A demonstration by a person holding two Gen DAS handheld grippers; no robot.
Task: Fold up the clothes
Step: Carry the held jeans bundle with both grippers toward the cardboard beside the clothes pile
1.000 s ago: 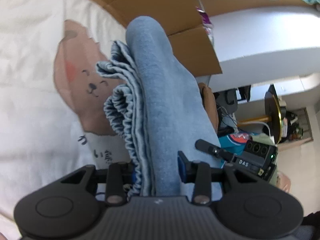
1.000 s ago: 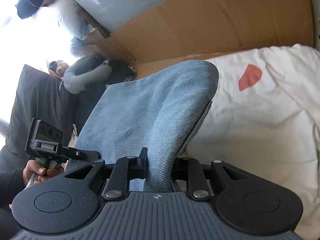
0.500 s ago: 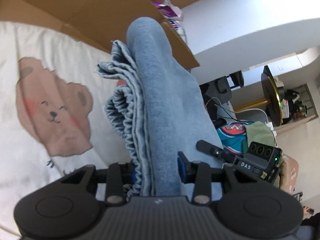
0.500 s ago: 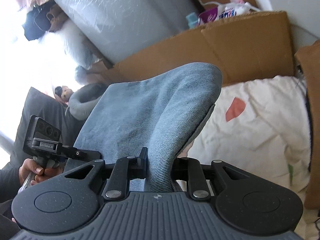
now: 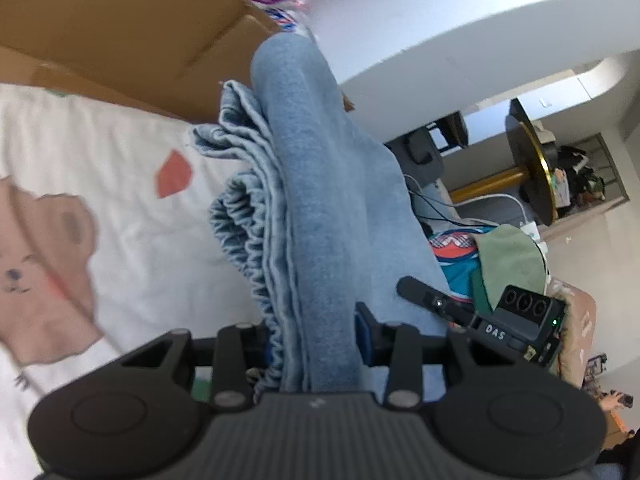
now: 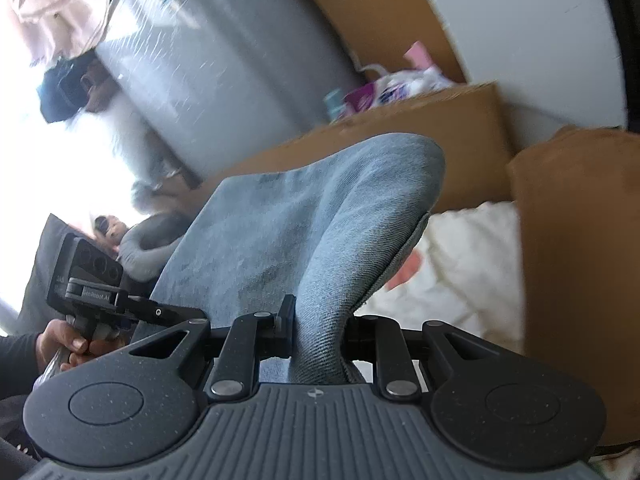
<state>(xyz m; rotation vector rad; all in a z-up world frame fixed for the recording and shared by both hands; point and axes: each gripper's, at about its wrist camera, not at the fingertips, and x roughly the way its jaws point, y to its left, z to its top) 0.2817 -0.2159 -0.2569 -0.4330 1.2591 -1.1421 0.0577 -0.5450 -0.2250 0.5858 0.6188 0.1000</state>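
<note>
A folded light-blue denim garment (image 5: 320, 200) hangs between both grippers, lifted above a white bedsheet with a bear print (image 5: 80, 184). My left gripper (image 5: 316, 336) is shut on one end, where the gathered elastic waistband (image 5: 248, 240) bunches on its left side. My right gripper (image 6: 318, 328) is shut on the other end of the denim garment (image 6: 320, 216), which arches up and away in front of it. The right gripper's body (image 5: 524, 320) shows in the left wrist view; the left gripper's body (image 6: 92, 280), held by a hand (image 6: 68, 344), shows in the right wrist view.
Brown cardboard boxes (image 5: 120, 32) (image 6: 440, 120) line the far edge of the bed, with packets (image 6: 384, 88) on top. A grey wrapped slab (image 6: 208, 60) leans behind. Colourful clothes (image 5: 480, 248) are heaped to the right. A brown cushion (image 6: 580, 260) stands at the right.
Both grippers have risen and swung with the denim held between them. The bear print slid to the lower left in the left wrist view, and more boxes and wall show in both.
</note>
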